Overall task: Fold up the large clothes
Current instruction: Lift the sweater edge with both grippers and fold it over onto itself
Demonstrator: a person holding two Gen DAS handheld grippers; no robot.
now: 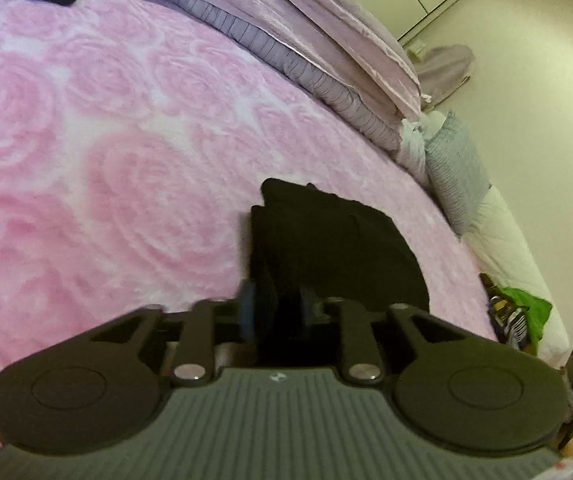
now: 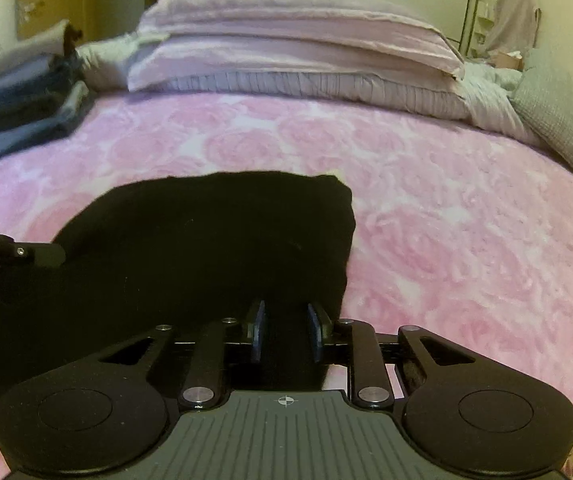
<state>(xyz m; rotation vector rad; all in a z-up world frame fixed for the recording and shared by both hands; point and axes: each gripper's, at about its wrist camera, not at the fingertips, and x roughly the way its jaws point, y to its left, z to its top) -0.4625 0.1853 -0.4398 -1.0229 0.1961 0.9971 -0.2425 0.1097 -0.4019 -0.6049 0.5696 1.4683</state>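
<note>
A black garment (image 2: 206, 248) lies folded on the pink rose-patterned bedspread (image 2: 466, 240). In the right wrist view its near right corner runs between the fingers of my right gripper (image 2: 287, 326), which is shut on the cloth. In the left wrist view the same black garment (image 1: 334, 248) rises as a thick fold from my left gripper (image 1: 278, 306), whose blue pads close on it. Part of the left gripper (image 2: 10, 250) shows at the left edge of the right wrist view, at the garment's other side.
Stacked lilac pillows (image 2: 294, 52) lie across the head of the bed. A pile of folded blue and grey clothes (image 2: 18, 112) sits at the far left. A grey cushion (image 2: 562, 120) lies at the right edge. Past the bed's side there is a green bag (image 1: 526, 308).
</note>
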